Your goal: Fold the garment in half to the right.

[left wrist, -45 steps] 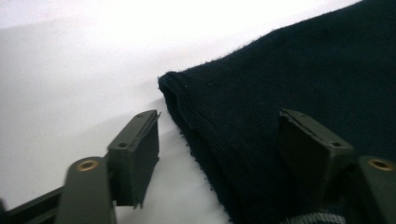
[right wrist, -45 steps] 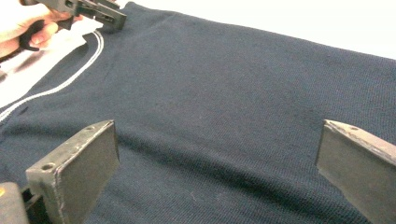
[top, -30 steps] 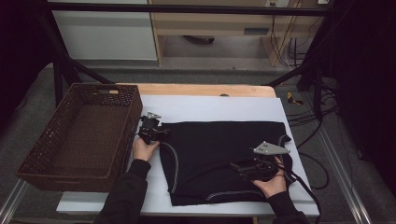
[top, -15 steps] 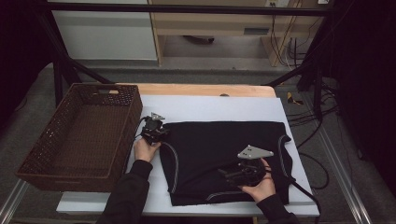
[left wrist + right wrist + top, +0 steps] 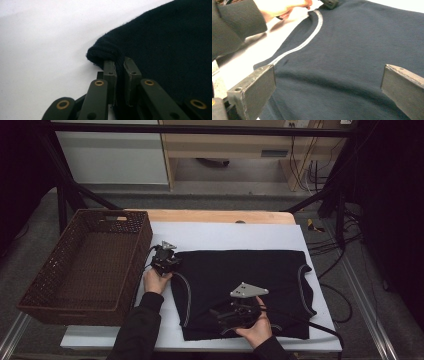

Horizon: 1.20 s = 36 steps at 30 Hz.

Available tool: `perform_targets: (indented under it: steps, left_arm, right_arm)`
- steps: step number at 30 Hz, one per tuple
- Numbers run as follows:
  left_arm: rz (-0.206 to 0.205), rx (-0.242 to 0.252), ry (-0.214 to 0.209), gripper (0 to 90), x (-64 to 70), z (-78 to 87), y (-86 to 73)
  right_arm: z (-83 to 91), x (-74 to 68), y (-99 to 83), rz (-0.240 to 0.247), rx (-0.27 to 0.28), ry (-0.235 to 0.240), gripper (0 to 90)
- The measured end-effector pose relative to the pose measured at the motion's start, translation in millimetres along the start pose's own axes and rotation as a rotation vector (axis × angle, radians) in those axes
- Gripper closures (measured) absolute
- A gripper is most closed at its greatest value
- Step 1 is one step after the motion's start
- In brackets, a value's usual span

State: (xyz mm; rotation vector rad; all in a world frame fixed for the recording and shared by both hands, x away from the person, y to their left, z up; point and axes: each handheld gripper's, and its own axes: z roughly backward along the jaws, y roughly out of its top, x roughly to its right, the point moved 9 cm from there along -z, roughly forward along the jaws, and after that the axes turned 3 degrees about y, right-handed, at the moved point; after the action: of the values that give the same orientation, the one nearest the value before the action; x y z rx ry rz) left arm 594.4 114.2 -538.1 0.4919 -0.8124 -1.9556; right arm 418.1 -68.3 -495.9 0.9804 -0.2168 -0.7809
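Black garment (image 5: 240, 290) lies spread flat on the white table cover (image 5: 225, 235), its long axis running left to right across your reach, pale stitched seams curving at both ends. Nearest you, your right gripper (image 5: 225, 314) hovers low over the near hem, jaws spread wide and holding nothing; in the right gripper view (image 5: 328, 82) the dark cloth lies directly beneath and between them, with one white seam (image 5: 304, 40) arcing away toward your other hand. Farther out, at the garment's far left corner, your left gripper (image 5: 165, 261) has its jaws pressed together on a rolled lip of fabric (image 5: 103, 51), seen pinched tight in the left gripper view (image 5: 120, 72). The move ahead appears to turn on that split: your left hand already anchors the far corner, while your right, the nearer of the two, has the near edge straight below it and needs only to drop and close. Beyond and to the left, a brown wicker basket (image 5: 127, 220) stands beside the cover, just beside your left gripper.
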Motion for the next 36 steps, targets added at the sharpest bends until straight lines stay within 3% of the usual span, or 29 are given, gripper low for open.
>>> perform_targets:
  steps: [7, 14, 24, 32, 36]
  left_arm:
    - [0.008, 0.002, -0.008, 81.2, -0.5, -0.1, -0.1]
    - [0.012, 0.004, -0.014, 81.3, -0.6, 0.0, -0.3]
    - [0.009, 0.009, -0.014, 81.3, -0.6, -0.1, -0.5]
    - [0.012, 0.014, -0.019, 81.3, -1.2, 0.0, -0.7]
    - [0.012, 0.014, -0.022, 81.3, -1.4, 0.0, -0.7]
  right_arm:
    - [-19.4, -21.0, 0.9, 0.019, -0.022, -0.004, 0.6]
    - [-31.1, -26.9, 2.0, 0.001, -0.026, -0.02, 1.0]
    - [-47.9, -43.4, -1.0, 0.011, -0.063, -0.004, 2.1]
    - [-60.9, -60.3, -6.3, 0.026, -0.098, 0.027, 9.2]
    - [-64.8, -61.6, -11.1, 0.028, -0.126, 0.007, 14.5]
